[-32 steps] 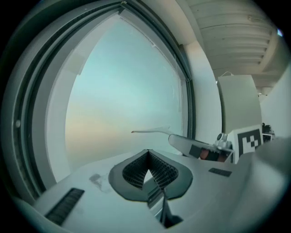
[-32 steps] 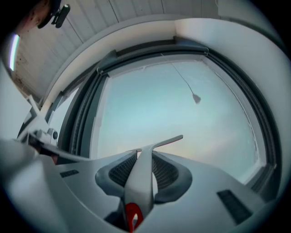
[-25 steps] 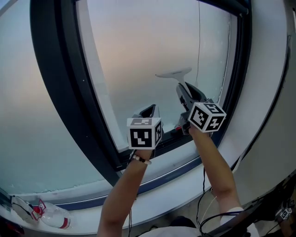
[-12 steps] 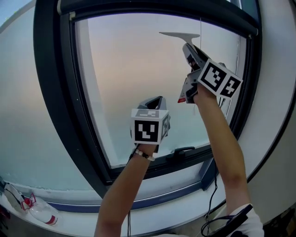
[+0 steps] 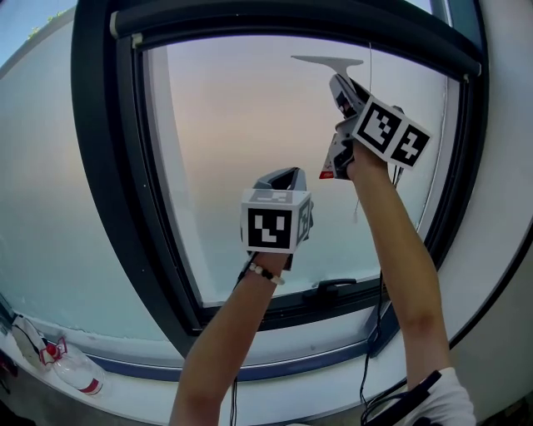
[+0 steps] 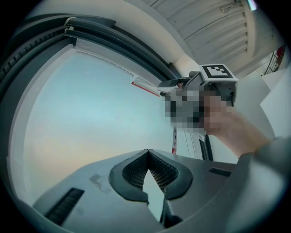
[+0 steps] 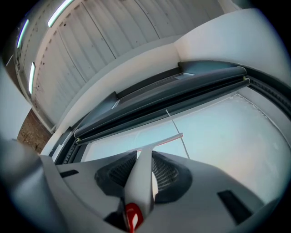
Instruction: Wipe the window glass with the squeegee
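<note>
- At top of glass [image 5: 241, 125]: squeegee [image 5: 326, 61] blade lies just under frame [image 5: 291, 25], handle clamped in right gripper [image 5: 343, 93].
- Left gripper [image 5: 281, 178]: jaws together, empty, near pane.
- Risk: blade end sits beside cord [image 5: 371, 66]; a downward stroke could snag it.

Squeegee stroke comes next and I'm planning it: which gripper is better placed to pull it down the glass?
Right. The right gripper is clamped on the squeegee, its blade near the top of the window glass; the left gripper is shut, empty, lower mid-pane.
</note>
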A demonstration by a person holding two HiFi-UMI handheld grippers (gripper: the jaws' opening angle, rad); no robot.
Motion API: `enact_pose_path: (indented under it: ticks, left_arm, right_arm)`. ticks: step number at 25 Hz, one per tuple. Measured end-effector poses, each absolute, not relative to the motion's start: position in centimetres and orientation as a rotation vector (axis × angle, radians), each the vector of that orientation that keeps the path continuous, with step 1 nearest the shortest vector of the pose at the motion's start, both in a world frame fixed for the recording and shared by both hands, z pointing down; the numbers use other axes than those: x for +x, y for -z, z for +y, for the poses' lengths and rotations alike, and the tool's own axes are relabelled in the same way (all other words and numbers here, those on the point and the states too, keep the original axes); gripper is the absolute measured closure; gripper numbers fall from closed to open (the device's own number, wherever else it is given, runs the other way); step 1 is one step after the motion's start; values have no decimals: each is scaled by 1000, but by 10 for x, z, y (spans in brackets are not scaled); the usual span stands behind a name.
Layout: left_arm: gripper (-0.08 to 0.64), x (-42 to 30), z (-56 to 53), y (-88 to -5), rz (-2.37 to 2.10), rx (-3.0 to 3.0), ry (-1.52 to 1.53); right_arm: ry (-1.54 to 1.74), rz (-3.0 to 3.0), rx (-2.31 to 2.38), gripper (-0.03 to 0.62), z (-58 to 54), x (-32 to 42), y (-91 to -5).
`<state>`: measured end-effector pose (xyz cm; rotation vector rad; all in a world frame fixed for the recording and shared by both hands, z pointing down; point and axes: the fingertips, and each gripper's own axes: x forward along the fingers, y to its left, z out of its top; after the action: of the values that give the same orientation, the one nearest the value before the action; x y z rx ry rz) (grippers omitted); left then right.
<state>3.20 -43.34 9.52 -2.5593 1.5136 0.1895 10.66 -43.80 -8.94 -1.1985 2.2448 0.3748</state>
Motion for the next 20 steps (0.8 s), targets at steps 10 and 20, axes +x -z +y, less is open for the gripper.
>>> enact_pose_path:
  ticks: [10,20]
  left_arm:
    - [560,25,-430,-136,1517,-2614,-158]
    - [560,27,-430,-201,1534,-2711,-119]
  right_arm:
    - [-326,2262,-1238,500,-440,116,36]
    - [-258,2306,-1287,500,-440,125,-40]
